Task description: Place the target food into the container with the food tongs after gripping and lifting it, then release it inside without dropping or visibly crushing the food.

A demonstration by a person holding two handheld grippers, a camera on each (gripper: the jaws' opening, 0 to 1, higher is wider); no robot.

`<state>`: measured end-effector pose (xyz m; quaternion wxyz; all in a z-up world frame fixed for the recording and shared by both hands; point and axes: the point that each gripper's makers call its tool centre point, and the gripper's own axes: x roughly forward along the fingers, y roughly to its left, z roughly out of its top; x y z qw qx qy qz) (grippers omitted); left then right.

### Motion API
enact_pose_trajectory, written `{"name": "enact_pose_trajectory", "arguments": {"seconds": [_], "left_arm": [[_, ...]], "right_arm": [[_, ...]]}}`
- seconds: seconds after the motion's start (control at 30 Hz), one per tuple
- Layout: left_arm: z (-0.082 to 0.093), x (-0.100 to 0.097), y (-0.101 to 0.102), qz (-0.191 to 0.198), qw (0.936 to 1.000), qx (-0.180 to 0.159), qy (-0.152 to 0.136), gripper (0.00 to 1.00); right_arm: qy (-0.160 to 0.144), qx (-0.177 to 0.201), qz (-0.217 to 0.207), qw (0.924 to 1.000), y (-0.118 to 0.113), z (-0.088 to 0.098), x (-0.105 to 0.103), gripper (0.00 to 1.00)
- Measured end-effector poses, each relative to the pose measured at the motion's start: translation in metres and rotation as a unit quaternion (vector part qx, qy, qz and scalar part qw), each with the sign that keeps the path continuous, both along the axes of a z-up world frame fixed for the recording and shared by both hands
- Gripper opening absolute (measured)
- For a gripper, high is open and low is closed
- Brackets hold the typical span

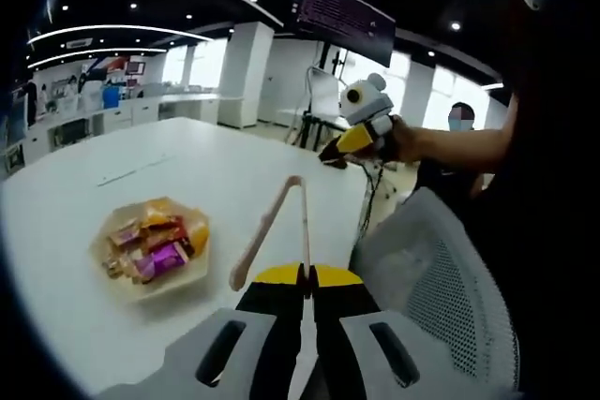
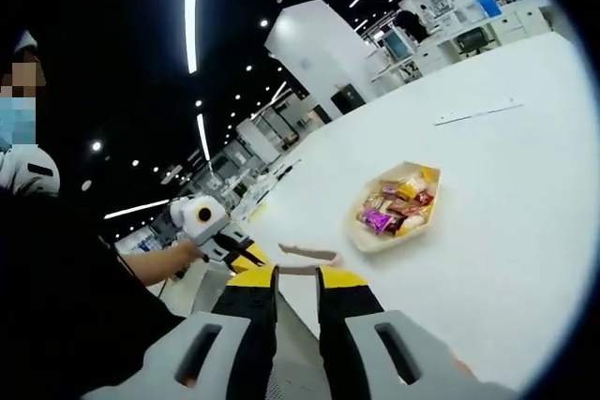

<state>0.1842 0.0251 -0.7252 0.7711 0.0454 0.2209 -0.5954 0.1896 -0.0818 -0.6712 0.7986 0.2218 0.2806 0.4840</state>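
snack wrappers point(image 1: 155, 245) too small for labels

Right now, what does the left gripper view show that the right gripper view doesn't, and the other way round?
Left gripper view: the left gripper shut on the food tongs, whose arms are spread; a white mesh chair back; a hanging monitor; the right gripper held in a hand beyond the table's far edge. Right gripper view: the right gripper's own jaws standing apart, and the left gripper seen from outside. Both share the white table, the tray of wrapped snacks, and the tongs, not yet at the food.
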Motion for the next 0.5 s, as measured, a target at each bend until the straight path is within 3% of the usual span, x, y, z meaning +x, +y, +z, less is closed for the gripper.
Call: {"name": "enact_pose_trajectory", "arguments": {"seconds": [0.1,0.5], "left_arm": [[-0.017,0.004,0.000,-0.014,0.9997,0.013,0.015,0.00],[-0.063,0.017,-0.003,-0.056,0.9964,0.056,0.030,0.00]], "right_arm": [[0.020,-0.007,-0.015,0.9997,-0.006,-0.009,-0.004,0.14],[0.034,-0.017,-0.058,0.9976,-0.020,-0.014,-0.008,0.13]]}}
